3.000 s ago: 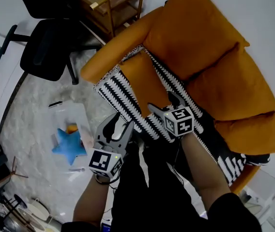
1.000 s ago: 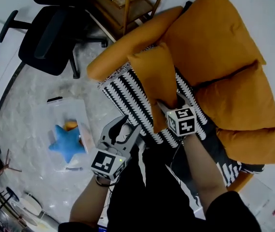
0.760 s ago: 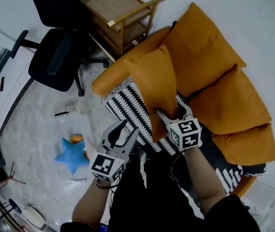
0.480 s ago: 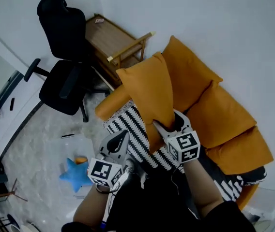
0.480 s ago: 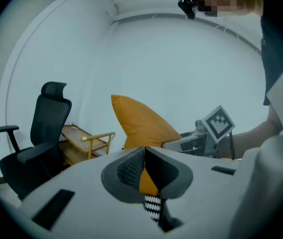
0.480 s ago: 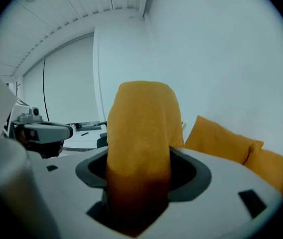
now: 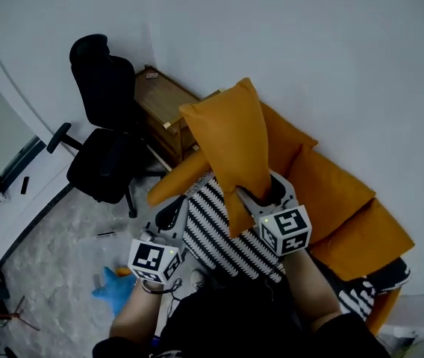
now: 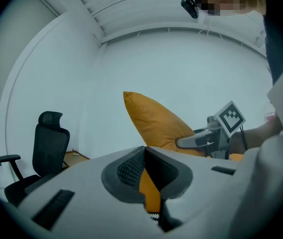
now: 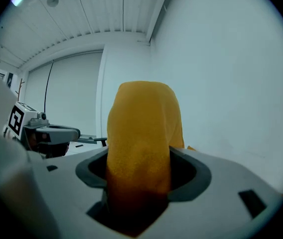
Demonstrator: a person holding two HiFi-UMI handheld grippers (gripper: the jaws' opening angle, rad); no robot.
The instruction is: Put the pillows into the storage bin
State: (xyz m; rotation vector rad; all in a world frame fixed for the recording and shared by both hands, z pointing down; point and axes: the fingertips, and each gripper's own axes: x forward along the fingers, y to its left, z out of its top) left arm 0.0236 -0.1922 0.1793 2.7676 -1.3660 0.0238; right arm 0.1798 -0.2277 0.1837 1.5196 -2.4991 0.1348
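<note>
An orange pillow is lifted upright in front of the white wall, with my right gripper shut on its lower end. In the right gripper view the pillow fills the gap between the jaws of that gripper. My left gripper hangs lower left of it, jaws shut with nothing seen between them. From the left gripper the pillow stands apart, behind it. A blue star pillow lies on the floor, partly hidden by my left hand.
The orange sofa with its back cushions and a black-and-white striped blanket sits below the lifted pillow. A black office chair and a wooden side table stand to the left. Grey floor spreads at lower left.
Both grippers have risen. The orange pillow has come up off the sofa in the right gripper. The left jaws, open a second ago, have shut.
</note>
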